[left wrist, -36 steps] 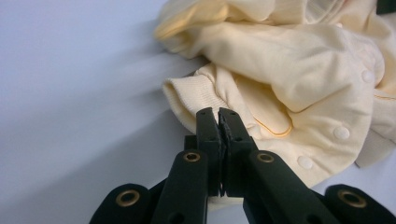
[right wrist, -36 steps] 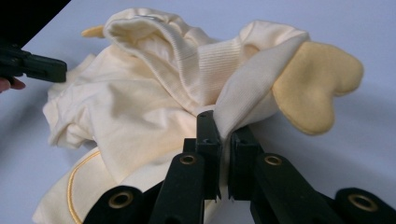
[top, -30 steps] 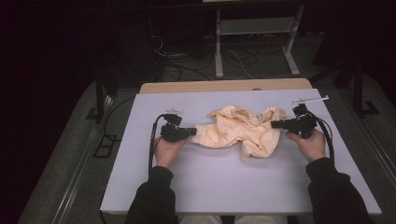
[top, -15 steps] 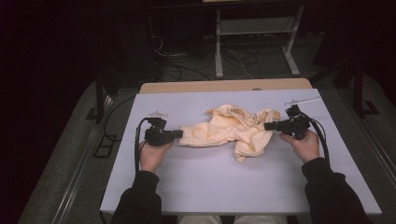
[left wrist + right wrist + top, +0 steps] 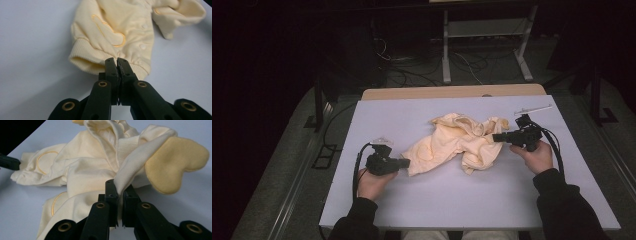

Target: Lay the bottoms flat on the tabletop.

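A cream-yellow baby garment (image 5: 455, 142) lay crumpled mid-table (image 5: 462, 200), stretched between two grippers. The left gripper (image 5: 117, 64) was clamped on its ribbed hem (image 5: 100, 65) at the near left. The right gripper (image 5: 119, 187) pinched a fold of fabric on the right.

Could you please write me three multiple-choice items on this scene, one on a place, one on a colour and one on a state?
1. Where does the left gripper grip the garment?
A. ribbed hem
B. a button
C. a hood

2. What colour is the garment?
A. blue
B. cream
C. red

3. How do the right gripper's jaws stand?
A. wide open, nothing between
B. shut on cloth
C. shut on a cable

Answers: 1 A, the left gripper view shows the jaws pinching the ribbed edge. 2 B, pale cream in every view. 3 B, a fold of cloth runs between the closed jaws.
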`<state>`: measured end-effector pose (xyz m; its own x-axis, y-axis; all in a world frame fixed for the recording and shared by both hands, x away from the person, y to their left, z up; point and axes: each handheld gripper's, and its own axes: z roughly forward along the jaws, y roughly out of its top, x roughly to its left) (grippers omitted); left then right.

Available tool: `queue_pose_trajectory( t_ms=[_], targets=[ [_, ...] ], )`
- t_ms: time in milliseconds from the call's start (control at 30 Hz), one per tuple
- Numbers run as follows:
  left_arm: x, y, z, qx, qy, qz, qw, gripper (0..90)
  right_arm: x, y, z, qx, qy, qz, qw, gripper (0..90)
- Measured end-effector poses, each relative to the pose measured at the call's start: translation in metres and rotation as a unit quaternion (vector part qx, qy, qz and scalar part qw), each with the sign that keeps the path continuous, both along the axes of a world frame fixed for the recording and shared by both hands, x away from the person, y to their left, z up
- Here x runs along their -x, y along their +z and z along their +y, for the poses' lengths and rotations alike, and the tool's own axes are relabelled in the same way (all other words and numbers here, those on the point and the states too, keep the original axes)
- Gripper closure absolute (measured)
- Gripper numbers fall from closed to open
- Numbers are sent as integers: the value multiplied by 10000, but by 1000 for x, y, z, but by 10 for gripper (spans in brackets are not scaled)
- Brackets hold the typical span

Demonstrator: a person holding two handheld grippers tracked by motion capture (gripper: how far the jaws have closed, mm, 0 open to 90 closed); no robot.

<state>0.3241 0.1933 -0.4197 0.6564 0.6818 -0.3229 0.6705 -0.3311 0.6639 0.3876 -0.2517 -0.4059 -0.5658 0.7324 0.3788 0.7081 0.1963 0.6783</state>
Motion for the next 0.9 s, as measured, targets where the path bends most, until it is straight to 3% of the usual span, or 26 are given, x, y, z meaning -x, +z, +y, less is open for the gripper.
queue_pose_trajectory(
  t_ms=[200, 433, 633, 900],
  targets=[
    [22, -3, -18, -82, -544, 65, 9985, 868, 1, -2, -11, -48, -168, 78, 9998, 843],
    [43, -4, -37, -64, -1245, 51, 9922, 867, 6, -6, -20, -138, -246, 199, 9994, 842],
    [55, -1, -39, 4, -1397, -49, 9902, 867, 13, -7, -18, -108, -125, 263, 9995, 842],
    [64, -5, -40, -73, -1514, 49, 9884, 867, 27, -7, -15, -13, 7, 311, 9995, 842]
  ],
)
